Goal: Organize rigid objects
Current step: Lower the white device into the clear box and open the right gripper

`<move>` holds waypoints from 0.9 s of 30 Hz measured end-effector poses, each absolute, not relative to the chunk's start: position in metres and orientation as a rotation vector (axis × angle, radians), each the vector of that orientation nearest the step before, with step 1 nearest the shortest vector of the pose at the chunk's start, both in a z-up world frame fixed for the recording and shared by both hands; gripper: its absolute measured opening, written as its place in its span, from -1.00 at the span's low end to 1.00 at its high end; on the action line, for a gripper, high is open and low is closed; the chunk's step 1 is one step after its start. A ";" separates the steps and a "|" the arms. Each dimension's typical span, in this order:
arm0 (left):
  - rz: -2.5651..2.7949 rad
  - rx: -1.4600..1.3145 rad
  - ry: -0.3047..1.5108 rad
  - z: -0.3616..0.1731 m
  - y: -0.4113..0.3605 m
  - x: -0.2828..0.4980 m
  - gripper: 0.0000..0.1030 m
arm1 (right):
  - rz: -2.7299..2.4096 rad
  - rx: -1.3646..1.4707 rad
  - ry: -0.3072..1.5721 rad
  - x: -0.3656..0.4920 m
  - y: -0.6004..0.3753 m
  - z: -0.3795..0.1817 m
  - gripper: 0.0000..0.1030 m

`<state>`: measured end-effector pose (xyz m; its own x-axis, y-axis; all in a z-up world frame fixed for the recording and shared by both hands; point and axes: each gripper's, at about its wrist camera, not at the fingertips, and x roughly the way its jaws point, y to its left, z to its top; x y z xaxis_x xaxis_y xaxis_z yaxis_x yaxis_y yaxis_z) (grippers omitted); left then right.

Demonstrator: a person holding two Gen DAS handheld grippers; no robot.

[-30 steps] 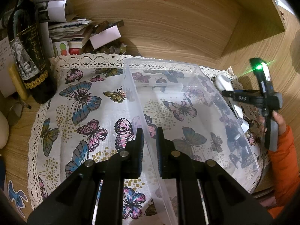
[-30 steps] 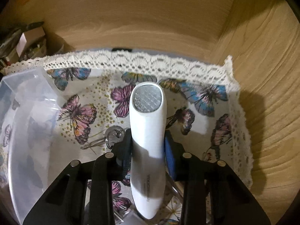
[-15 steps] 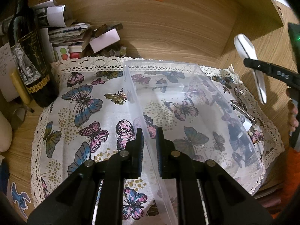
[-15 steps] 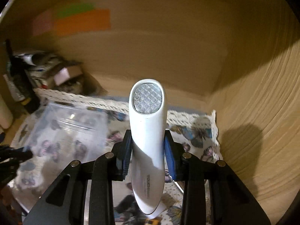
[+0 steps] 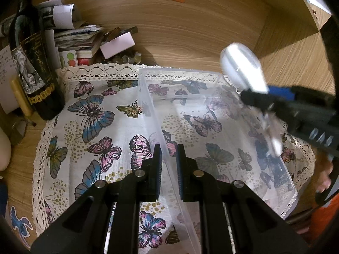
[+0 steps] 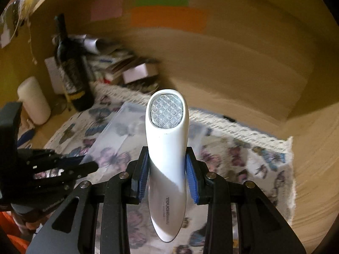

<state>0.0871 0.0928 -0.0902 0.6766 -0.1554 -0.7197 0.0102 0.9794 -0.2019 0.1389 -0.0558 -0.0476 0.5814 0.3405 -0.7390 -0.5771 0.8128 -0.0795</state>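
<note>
Midway, by the look of it: nothing in the clear plastic bin (image 5: 211, 114) yet, first item on the way. Left gripper (image 5: 169, 158) at lower centre of its own view, clamped narrow on the bin's near wall, steadying it on the butterfly-print cloth (image 5: 93, 122). Right gripper (image 6: 167, 169) closed on a white handheld beauty device (image 6: 167, 148), blue pads pressing both sides of its waist, gridded lens head pointing up-frame, printed end hanging below the jaws. Same device seen blurred at upper right of the left wrist view (image 5: 241, 72), hovering above the bin's far right corner, clear of the rim and not touching it. Bin interior bare apart from the cloth pattern showing through the floor. Left to do, as a judgement: bring the device down inside the walls, release, then fetch whatever else belongs there. Clutter at upper left of the left wrist view, a dark wine bottle (image 5: 36, 72) and a stack of papers and booklets (image 5: 76, 38), untouched and outside the bin; impossible to say whether any of it counts as part of the job.
</note>
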 end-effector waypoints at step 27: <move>-0.099 -0.165 0.828 -0.090 0.090 0.087 -0.74 | 0.433 -0.260 0.788 0.132 -0.098 -0.040 -0.20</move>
